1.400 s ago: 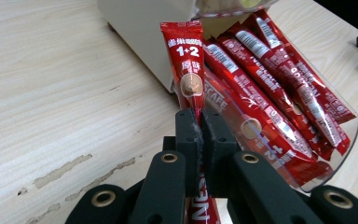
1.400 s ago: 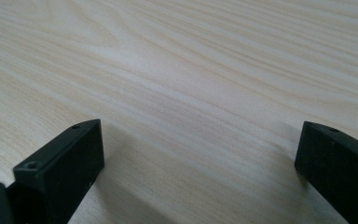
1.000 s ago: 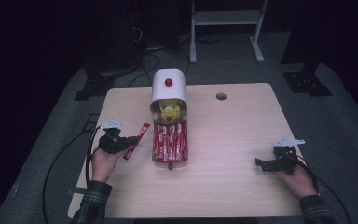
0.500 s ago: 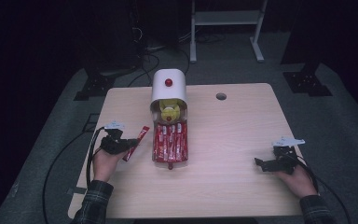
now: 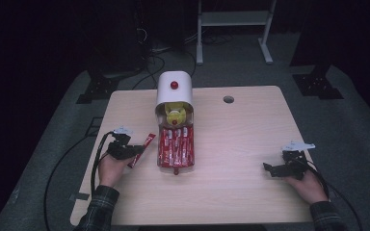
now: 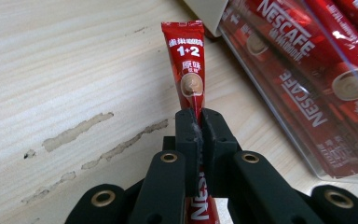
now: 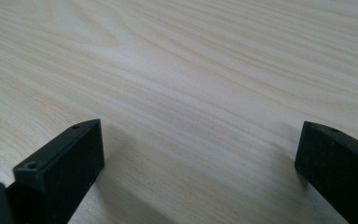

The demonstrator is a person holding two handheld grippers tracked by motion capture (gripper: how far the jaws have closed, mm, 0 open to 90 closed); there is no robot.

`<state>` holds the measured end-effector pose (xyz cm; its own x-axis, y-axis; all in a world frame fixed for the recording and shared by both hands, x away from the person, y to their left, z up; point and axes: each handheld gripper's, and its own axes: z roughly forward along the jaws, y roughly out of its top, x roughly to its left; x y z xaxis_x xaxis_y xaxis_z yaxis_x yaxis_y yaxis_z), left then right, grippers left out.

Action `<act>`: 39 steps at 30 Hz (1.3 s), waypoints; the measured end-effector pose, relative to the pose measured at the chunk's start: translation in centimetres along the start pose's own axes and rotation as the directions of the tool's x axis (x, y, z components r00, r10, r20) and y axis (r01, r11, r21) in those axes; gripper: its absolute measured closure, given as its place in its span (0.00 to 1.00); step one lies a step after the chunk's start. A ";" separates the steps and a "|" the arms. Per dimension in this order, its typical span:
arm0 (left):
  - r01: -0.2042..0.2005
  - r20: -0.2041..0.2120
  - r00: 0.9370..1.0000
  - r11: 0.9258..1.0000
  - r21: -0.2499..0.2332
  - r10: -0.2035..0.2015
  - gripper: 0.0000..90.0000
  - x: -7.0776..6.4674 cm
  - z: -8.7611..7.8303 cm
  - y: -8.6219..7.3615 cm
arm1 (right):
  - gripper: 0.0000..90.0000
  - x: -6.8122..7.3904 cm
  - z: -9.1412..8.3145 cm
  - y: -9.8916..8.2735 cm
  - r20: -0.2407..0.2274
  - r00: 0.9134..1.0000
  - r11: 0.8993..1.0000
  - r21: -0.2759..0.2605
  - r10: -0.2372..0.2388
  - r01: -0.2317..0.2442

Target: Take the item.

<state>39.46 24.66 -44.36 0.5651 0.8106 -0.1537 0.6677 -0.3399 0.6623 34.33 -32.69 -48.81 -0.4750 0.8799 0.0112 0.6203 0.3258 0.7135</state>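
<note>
My left gripper (image 5: 136, 152) (image 6: 198, 122) is shut on a red Nescafe coffee stick (image 5: 142, 149) (image 6: 188, 74), held just left of a clear tray (image 5: 160, 161) (image 6: 279, 98) packed with several more red sticks (image 5: 176, 144). The held stick points toward the tray's near corner, low over the wooden table (image 5: 241, 134). A white dispenser (image 5: 174, 89) with a red knob stands at the tray's far end, with a yellow item (image 5: 175, 115) in its mouth. My right gripper (image 5: 272, 170) (image 7: 200, 154) rests open near the table's right edge, nothing between its jaws.
A small round hole (image 5: 228, 99) sits in the tabletop at the back right. Cables trail from both grippers off the table's sides. Black stand feet (image 5: 96, 89) and a white frame (image 5: 233, 29) stand on the grey floor beyond the table.
My left gripper has drifted slightly toward the near side with the stick still in it. The right gripper has not moved.
</note>
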 end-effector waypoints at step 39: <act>0.024 0.002 1.000 0.999 0.037 -0.024 0.71 0.3 1.0 -0.6 | 0.00 0.0 0.0 0.0 0.000 1.000 1.000 0.000 0.000 0.000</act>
<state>39.73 24.64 -45.52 0.5500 0.8175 -0.1708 0.6985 -0.3382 0.6306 34.33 -32.69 -48.81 -0.4750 0.8799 0.0113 0.6204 0.3257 0.7135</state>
